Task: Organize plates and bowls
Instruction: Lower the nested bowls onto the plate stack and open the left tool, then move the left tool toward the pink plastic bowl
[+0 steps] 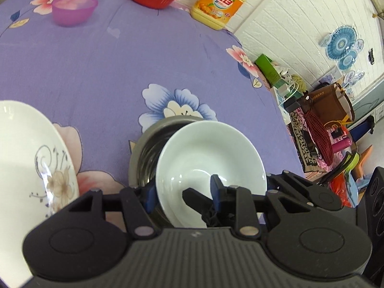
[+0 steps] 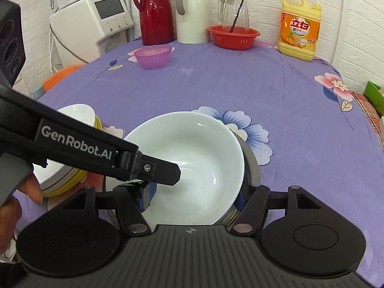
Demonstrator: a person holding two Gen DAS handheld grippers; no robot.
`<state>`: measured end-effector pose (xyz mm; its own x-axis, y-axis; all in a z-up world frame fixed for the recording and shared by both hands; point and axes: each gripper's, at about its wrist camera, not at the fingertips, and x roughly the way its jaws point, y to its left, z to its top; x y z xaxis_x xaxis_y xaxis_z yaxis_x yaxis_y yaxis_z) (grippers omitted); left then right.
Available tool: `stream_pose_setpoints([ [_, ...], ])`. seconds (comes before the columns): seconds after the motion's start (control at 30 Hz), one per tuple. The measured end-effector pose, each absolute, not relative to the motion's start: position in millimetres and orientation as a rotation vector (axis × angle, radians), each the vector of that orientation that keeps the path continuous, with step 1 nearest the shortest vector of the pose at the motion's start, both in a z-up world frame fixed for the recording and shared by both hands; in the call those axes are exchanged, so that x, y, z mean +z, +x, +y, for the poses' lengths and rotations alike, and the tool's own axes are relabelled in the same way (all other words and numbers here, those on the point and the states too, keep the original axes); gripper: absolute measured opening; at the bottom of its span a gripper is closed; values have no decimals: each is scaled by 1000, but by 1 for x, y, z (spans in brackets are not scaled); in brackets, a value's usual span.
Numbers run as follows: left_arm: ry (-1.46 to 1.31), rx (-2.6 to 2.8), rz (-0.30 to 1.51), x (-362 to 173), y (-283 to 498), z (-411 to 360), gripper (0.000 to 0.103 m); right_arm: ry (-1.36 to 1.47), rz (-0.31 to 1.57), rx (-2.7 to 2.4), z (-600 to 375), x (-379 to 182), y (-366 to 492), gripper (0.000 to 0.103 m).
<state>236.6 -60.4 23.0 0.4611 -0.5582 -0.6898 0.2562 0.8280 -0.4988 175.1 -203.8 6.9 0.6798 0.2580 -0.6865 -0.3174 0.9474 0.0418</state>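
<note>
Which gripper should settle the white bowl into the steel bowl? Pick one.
Left, probably. The left gripper straddles the white bowl at its rim, one finger inside, one outside. The right gripper stands wide by the steel bowl, its hold unclear.

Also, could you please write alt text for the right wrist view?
A white ceramic bowl sits tilted in a shiny steel bowl on a purple flowered tablecloth, between the fingers of the right gripper, while the left gripper reaches over its rim from the left. Behind stand a purple plastic bowl, a red plastic basket and a yellow detergent bottle.
</note>
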Motion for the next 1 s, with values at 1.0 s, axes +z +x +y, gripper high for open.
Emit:
stream_pose_setpoints([
  [1.0,-299,-213,785,56,287,109,74,184,702,231,-248,25,208,103],
])
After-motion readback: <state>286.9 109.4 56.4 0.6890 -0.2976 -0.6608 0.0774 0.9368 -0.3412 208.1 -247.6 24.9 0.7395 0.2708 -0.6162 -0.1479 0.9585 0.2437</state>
